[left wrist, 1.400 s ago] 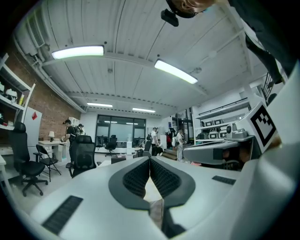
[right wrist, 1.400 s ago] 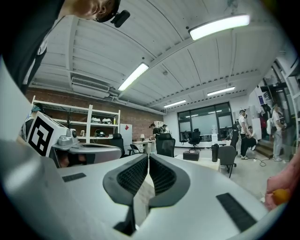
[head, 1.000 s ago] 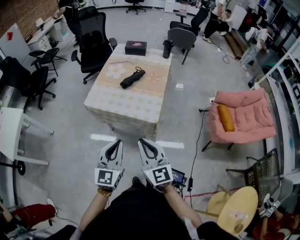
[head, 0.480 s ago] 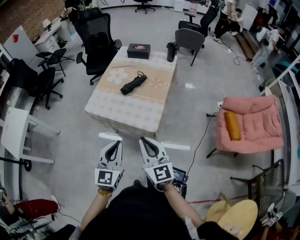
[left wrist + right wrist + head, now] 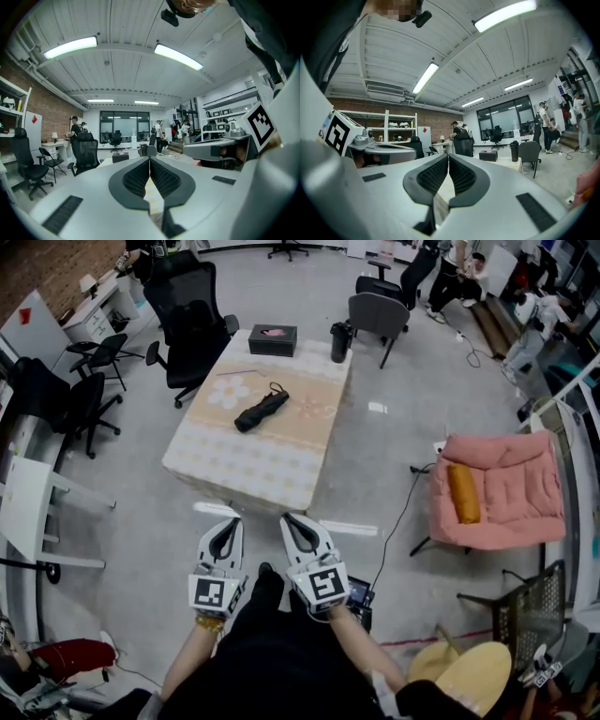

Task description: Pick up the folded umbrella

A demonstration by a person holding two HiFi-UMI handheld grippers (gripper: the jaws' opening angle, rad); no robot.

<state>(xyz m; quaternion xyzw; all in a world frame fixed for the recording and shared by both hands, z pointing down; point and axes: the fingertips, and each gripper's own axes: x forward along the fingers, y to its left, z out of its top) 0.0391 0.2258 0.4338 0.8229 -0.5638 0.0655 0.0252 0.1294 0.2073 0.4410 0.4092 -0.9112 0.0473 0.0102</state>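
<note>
A black folded umbrella (image 5: 261, 410) lies slantwise on the cloth-covered table (image 5: 255, 460) ahead of me in the head view. My left gripper (image 5: 226, 524) and right gripper (image 5: 292, 521) are held side by side in front of my body, short of the table's near edge and well apart from the umbrella. Both point towards the table with their jaws shut and nothing between them. In the left gripper view the left gripper (image 5: 149, 160) shows its pads pressed together, and the right gripper (image 5: 448, 158) looks the same in the right gripper view. The umbrella is hidden behind the jaws there.
A black box (image 5: 272, 338) and a dark flask (image 5: 338, 341) stand at the table's far end. Black office chairs (image 5: 190, 320) stand to the left and a grey one (image 5: 374, 315) beyond. A pink armchair (image 5: 497, 488) sits to the right. A cable (image 5: 397, 521) runs across the floor.
I have walked closer to the table, which now sits nearer to the grippers in the head view. Both grippers stay shut and side by side.
</note>
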